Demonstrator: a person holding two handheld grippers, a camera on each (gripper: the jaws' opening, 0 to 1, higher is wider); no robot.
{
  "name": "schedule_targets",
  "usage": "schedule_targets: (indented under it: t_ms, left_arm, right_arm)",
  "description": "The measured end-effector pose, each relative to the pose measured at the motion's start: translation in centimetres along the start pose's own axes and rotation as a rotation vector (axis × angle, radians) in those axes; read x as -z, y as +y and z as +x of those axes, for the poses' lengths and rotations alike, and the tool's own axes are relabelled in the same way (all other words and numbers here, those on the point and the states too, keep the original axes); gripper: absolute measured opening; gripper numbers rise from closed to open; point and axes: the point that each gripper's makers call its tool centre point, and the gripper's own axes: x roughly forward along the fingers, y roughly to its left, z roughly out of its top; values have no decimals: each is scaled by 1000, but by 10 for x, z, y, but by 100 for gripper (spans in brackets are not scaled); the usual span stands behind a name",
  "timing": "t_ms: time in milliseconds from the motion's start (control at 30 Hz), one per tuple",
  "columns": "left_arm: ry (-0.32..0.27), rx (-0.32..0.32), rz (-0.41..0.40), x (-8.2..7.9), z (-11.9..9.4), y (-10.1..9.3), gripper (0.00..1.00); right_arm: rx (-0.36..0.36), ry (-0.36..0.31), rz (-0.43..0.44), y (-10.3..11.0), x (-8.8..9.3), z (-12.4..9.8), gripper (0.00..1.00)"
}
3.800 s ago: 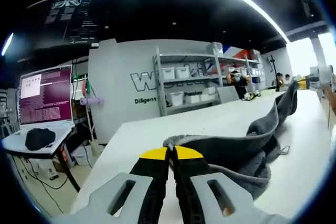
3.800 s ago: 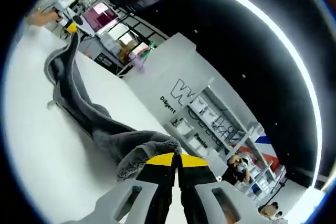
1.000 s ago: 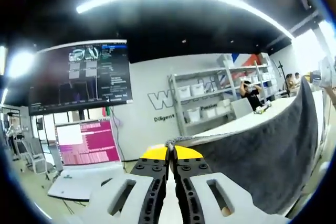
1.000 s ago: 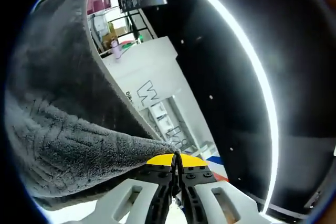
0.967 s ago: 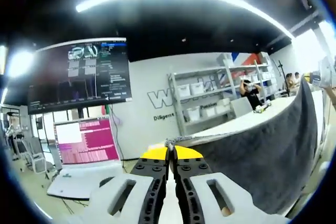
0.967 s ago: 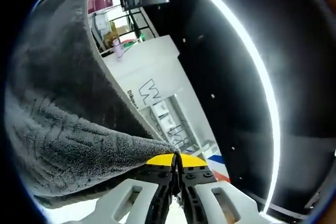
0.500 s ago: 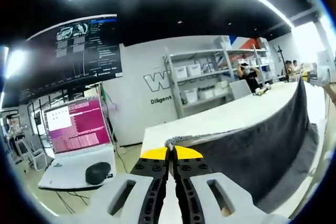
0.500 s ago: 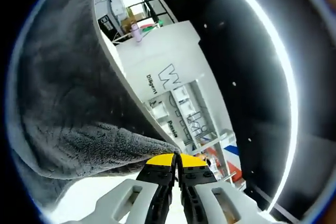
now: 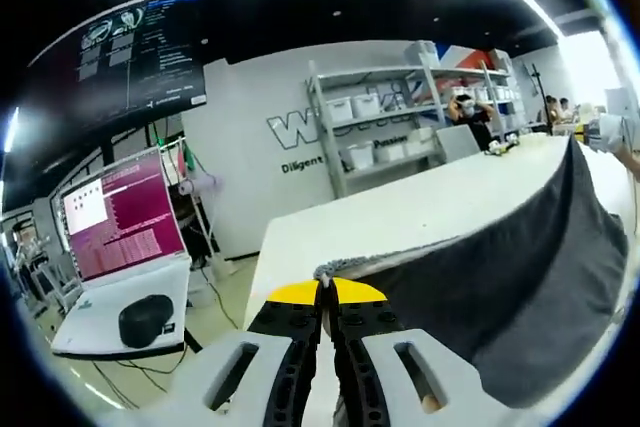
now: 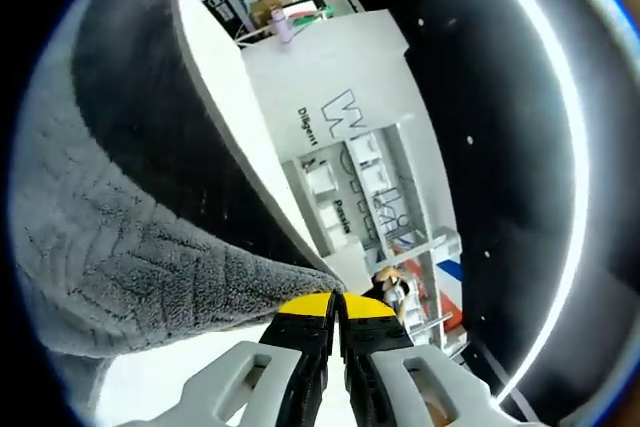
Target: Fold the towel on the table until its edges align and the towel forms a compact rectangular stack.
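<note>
In the left gripper view the left claw [image 9: 326, 292] was clamped tight on a corner of the grey towel [image 9: 520, 257], its yellow-tipped jaws pressed together with the towel's hemmed edge pinched between them. From that corner the towel stretched away to the right as a taut sheet, its upper edge running up towards the far right of the view and its body hanging down in front of the white bench [image 9: 400, 217]. The bench top showed behind and above the towel's edge. Beyond it stood a white wall with dark lettering [image 9: 300, 132] and a metal shelving unit [image 9: 385, 127] carrying pale bins. A person [image 9: 470, 119] stood near the shelving. To the left, a laptop [image 9: 120, 232] with a magenta screen sat on a side stand, a dark mouse-like object [image 9: 146, 319] lying on its deck, and a large dark monitor [image 9: 110, 57] hung above.

In the right gripper view the right claw [image 10: 335, 307] was likewise closed on another corner of the towel [image 10: 130, 237], the herringbone weave of the cloth showing close to the jaws. The towel swept up and to the left, with the white bench edge [image 10: 235, 127] running alongside it. The lettered wall and shelves appeared tilted beyond
</note>
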Motion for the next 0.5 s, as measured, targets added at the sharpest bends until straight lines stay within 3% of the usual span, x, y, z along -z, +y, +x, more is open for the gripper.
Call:
schedule_targets:
  t_ms: [267,367,500]
  left_arm:
    - [63,-55,91,17,37,-4,2]
    - [83,-52,28,29,50,-8,2]
    - [120,-64,34,43,66,-11,2]
  right_arm:
    - [-77,86,14,43,9,37,0]
    - [-85,108,34,52,14,46,0]
    - [-107,146,25,70,20,55,0]
